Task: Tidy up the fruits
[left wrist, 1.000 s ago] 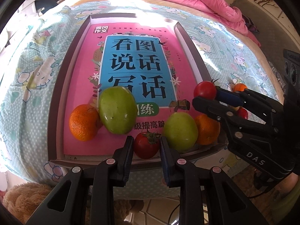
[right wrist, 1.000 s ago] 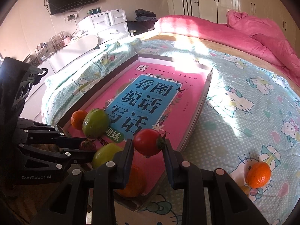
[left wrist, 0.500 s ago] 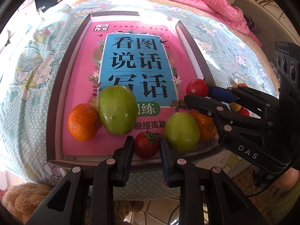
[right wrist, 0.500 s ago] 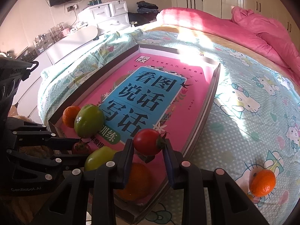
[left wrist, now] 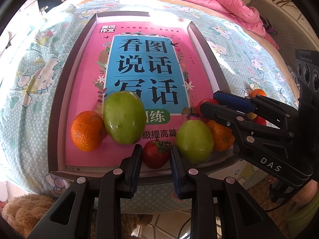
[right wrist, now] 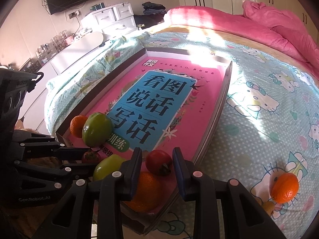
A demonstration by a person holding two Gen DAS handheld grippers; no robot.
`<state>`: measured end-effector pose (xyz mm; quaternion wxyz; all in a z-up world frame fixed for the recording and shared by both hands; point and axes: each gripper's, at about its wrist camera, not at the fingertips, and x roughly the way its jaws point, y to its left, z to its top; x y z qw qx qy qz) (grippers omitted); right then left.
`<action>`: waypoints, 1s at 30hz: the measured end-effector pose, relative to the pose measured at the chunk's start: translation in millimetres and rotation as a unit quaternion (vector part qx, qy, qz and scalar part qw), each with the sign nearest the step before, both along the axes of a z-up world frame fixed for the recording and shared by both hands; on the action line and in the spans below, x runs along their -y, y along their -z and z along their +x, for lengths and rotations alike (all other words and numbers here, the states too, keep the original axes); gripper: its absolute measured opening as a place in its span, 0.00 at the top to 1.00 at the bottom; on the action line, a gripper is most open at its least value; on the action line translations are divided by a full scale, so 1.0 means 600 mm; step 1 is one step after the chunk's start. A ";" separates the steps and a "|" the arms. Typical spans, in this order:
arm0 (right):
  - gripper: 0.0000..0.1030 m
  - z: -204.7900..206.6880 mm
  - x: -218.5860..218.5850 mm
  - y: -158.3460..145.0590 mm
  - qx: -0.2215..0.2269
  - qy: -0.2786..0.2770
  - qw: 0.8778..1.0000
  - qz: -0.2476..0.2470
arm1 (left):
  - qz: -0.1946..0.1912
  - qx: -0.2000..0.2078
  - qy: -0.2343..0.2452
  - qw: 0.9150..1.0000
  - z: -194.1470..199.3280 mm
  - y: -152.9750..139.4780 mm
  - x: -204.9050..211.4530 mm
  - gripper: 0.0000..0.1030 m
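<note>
A shallow tray (left wrist: pixel 57 107) with a pink book (left wrist: pixel 139 39) as its floor lies on the bed. Along its near edge sit an orange (left wrist: pixel 86 133), a big green fruit (left wrist: pixel 123 117), a red tomato (left wrist: pixel 155 154), a second green fruit (left wrist: pixel 194 141) and another orange (left wrist: pixel 221 137). My left gripper (left wrist: pixel 155 159) stands open around the near tomato. My right gripper (right wrist: pixel 157 163) is open around a second red tomato (right wrist: pixel 158 162) that rests on the tray by the orange (right wrist: pixel 145 191); gaps show at both pads.
A loose orange (right wrist: pixel 285 188) and a small yellow fruit (right wrist: pixel 268 207) lie on the Hello Kitty sheet right of the tray. A pink duvet (right wrist: pixel 229 23) lies at the far side. White drawers (right wrist: pixel 111 18) stand beyond the bed's left edge.
My right gripper lowered its tomato onto the tray beside the right orange and its jaws opened off it. My left gripper stayed around the near tomato.
</note>
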<state>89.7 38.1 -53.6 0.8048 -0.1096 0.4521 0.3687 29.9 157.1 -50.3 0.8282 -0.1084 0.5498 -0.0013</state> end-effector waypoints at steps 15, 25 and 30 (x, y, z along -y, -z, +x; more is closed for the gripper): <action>0.65 -0.015 0.030 -0.012 0.003 0.013 1.000 0.028 | 0.011 0.004 0.000 1.000 0.007 0.000 0.006 0.72; 0.63 -0.018 0.043 -0.022 0.006 0.017 0.999 0.038 | 0.014 0.010 -0.002 1.000 0.004 -0.005 0.007 0.71; 0.61 -0.021 0.048 -0.028 0.008 0.015 0.999 0.045 | 0.019 0.014 -0.002 1.000 0.000 -0.010 0.007 0.69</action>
